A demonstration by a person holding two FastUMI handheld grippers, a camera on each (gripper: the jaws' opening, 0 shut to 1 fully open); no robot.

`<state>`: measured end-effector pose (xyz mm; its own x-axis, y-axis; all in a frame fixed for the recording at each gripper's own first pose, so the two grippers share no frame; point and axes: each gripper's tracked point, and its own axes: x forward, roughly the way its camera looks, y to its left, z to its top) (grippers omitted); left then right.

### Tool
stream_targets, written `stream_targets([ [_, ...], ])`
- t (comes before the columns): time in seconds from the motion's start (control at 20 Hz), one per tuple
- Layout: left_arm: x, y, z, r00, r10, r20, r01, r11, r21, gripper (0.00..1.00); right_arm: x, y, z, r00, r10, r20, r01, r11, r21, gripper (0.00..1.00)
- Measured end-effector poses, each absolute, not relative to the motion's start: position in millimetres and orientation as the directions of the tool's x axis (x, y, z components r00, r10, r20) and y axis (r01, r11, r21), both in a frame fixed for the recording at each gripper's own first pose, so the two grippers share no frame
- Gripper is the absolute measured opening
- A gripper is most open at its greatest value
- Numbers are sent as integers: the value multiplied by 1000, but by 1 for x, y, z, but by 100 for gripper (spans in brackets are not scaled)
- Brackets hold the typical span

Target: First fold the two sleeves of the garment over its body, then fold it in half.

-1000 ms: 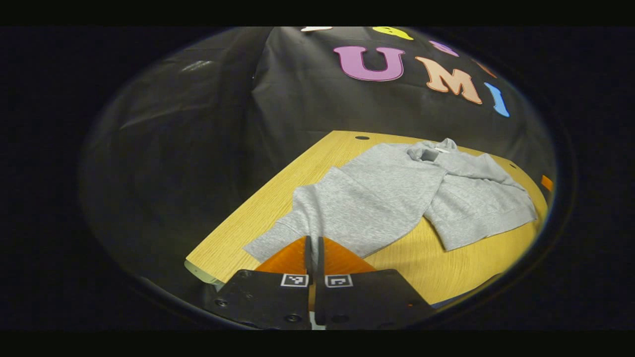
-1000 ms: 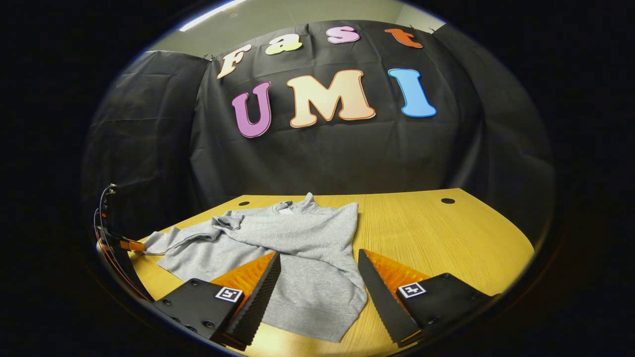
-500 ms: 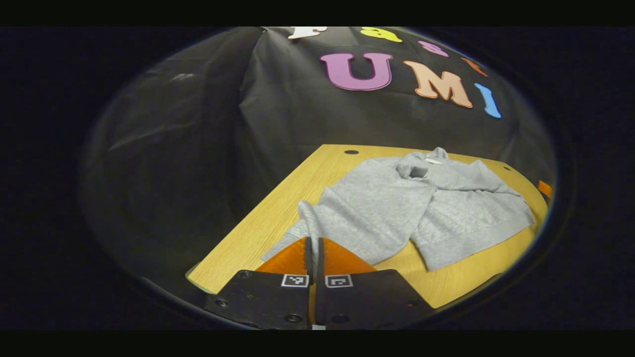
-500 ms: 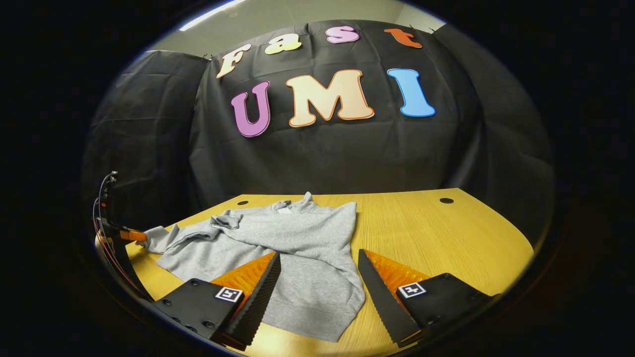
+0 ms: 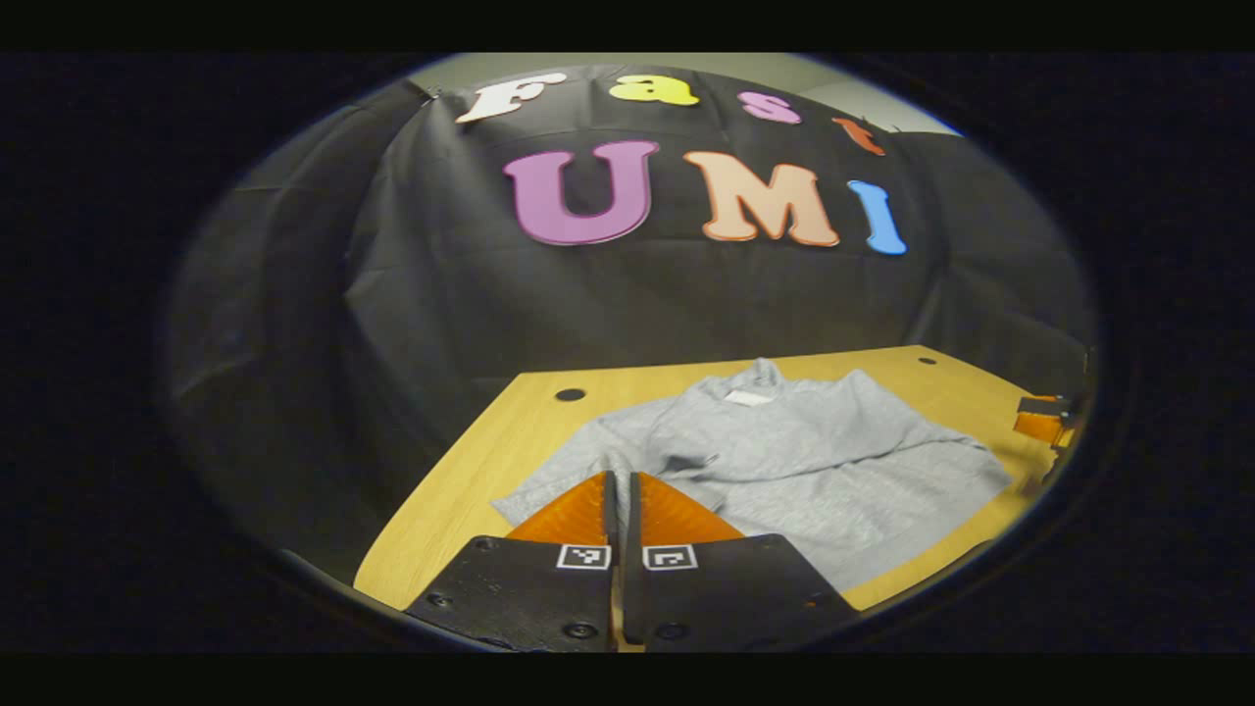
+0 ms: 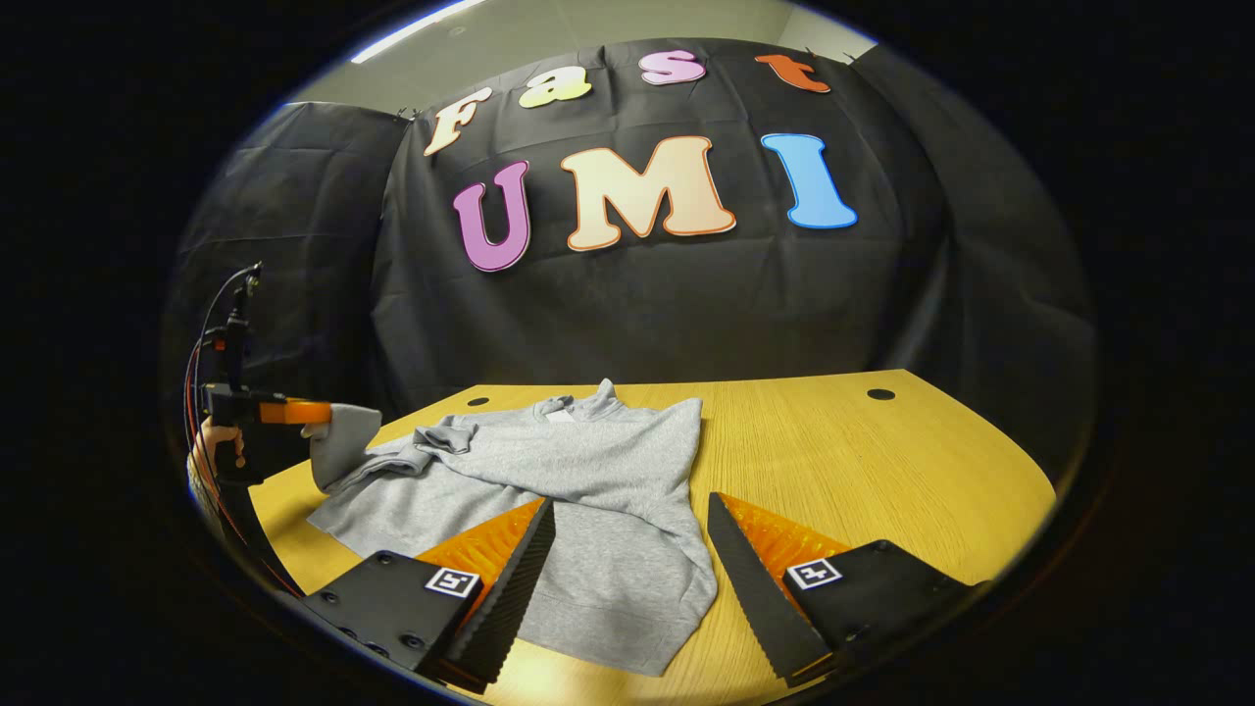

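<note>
— So, where is the garment (image 6: 578, 490) lying?

— Spread on the wooden tabletop (image 6: 882, 461), toward its left half in the right gripper view. It is a grey sweatshirt, collar (image 6: 578, 404) toward the black cloth wall, hem toward the camera. One sleeve lies folded across the chest, its cuff (image 6: 446, 438) near the collar.

— And the other sleeve?

— Its end is lifted off the tabletop. In the right gripper view the left claw (image 6: 319, 417) sits at the far left edge, raised above the wood, with the grey sleeve end (image 6: 343, 441) hanging from its tip. A hand (image 6: 211, 446) holds that tool from behind.

— Is the left claw clenched?

— Yes. In the left gripper view its two fingers (image 5: 578, 510) stand pressed together, and a strip of grey fabric (image 5: 616, 461) runs up from between them, so it is gripping the sleeve.

— What about the right claw (image 6: 627, 534)?

— Released. Its fingers stand wide apart low over the sweatshirt's hem side, with grey cloth showing between them; I cannot tell whether they touch it. In the left gripper view that same tool (image 5: 1044, 422) shows small at the far right edge of the tabletop.
</note>
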<state>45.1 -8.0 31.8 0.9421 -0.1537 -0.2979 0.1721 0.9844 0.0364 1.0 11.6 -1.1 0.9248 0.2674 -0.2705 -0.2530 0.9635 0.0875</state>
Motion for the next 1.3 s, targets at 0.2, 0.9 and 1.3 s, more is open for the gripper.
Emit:
stream_targets([
  [0.2,83,-76,64,940,-258,-223,274,961,44,0,2,12,-9,919,268,-288,-252,963,90,98],
  [0.9,149,-288,61,831,-516,-207,520,853,-35,0,6,-3,-24,911,247,-331,-228,969,96,98],
  [1.3,162,-350,0,776,-542,-324,565,825,-25,0,9,-21,-23,916,222,-334,-199,975,102,98],
])
